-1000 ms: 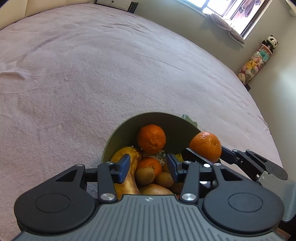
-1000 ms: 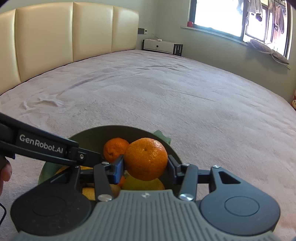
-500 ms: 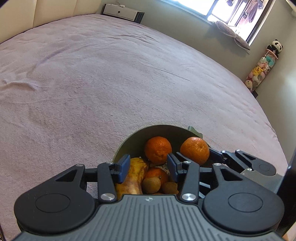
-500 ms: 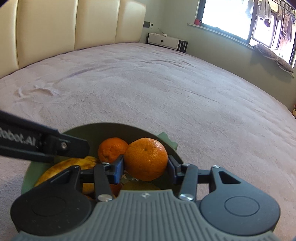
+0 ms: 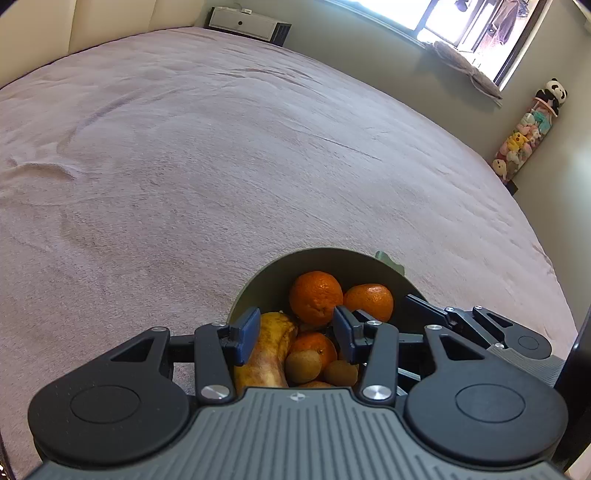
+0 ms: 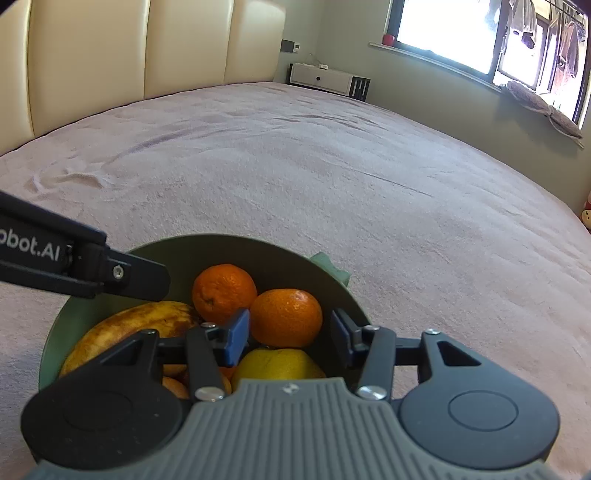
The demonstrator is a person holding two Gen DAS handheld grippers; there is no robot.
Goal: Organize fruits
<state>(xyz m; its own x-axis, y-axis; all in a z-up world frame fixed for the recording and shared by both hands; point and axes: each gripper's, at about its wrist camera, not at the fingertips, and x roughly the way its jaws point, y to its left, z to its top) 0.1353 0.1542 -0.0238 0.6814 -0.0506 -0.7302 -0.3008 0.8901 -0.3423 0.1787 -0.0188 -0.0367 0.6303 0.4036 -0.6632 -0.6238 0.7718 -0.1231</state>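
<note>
A green bowl (image 6: 258, 251) (image 5: 325, 258) sits on the pink bedspread and holds fruit. In the right wrist view an orange (image 6: 286, 317) lies in the bowl beside another orange (image 6: 223, 291), above a yellow fruit (image 6: 277, 363) and a browned banana (image 6: 129, 328). My right gripper (image 6: 288, 336) is open, its jaws apart on either side of the near orange without pressing it. My left gripper (image 5: 295, 330) is open and empty over the bowl's near side, above the banana (image 5: 271, 350), kiwis (image 5: 303, 365) and oranges (image 5: 316, 297).
The pink bedspread (image 5: 221, 166) spreads wide around the bowl. A cream headboard (image 6: 110, 62) stands at the back left. A white cabinet (image 6: 325, 79) and a window (image 6: 443, 33) are at the far wall. Plush toys (image 5: 524, 136) hang at the right wall.
My right gripper opened and let go of the orange, which now rests in the bowl. My left gripper drew back a little, still open.
</note>
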